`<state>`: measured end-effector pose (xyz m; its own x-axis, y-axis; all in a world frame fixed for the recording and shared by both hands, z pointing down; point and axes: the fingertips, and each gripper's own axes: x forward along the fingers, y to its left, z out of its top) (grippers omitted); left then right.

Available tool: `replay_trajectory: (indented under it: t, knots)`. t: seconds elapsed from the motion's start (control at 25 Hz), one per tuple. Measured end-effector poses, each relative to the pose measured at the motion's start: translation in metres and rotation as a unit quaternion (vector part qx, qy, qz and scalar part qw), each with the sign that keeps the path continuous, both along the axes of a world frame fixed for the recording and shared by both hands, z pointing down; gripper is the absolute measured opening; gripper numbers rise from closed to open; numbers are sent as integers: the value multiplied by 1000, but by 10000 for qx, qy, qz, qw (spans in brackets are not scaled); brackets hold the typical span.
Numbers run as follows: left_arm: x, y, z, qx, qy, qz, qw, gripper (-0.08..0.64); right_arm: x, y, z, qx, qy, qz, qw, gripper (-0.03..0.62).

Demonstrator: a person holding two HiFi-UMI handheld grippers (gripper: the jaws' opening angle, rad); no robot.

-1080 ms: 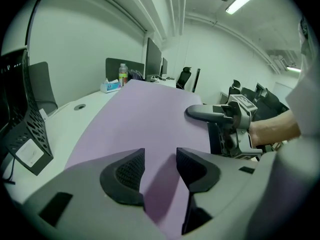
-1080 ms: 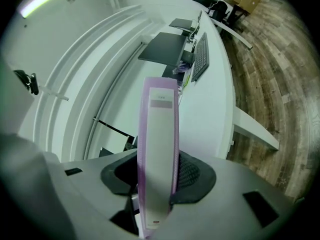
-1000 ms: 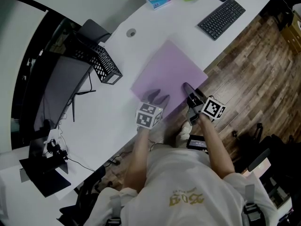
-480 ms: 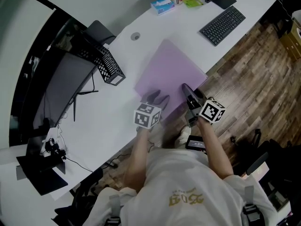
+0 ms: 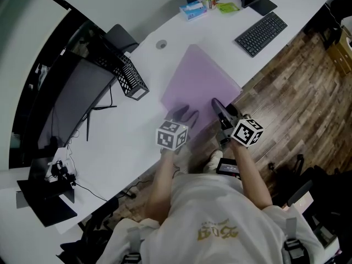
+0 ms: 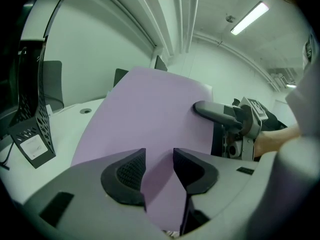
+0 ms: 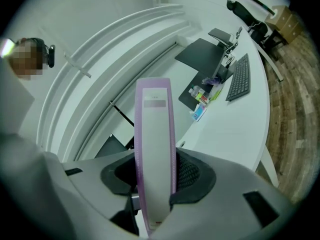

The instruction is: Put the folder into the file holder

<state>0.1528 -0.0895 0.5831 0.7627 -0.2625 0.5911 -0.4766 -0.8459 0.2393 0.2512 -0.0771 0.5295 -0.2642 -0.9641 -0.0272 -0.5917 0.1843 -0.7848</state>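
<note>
shirt (image 5: 220, 216): white, gold print | left tongs (image 5: 186, 114): grey, black ribbed pads, black-and-white marker cube | right tongs (image 5: 219, 106): same build

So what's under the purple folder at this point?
Around the purple folder only bare white desk shows, and nothing sticks out from beneath. The right gripper holds its spine, yet the desk patch under it is hidden in all views.

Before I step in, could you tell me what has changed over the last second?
The light purple plastic folder has risen slightly above the white desk. The left claw has just been closing its jaws, with the folder's edge between them. The right claw stays clamped on its spine; the black mesh file holder has not moved.
</note>
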Motion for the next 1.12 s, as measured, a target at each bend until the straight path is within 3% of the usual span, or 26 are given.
replay_trajectory:
  t: [0.64,1.12]
  knots:
    - [5,1,-28,-81,782,-75,9969,183,-2,9,-43,521,634,1,9966,178]
    - [10,-11,-89,158,1586,-275,9868,184,-3,7,-111,1081,1136,87,9876,178]
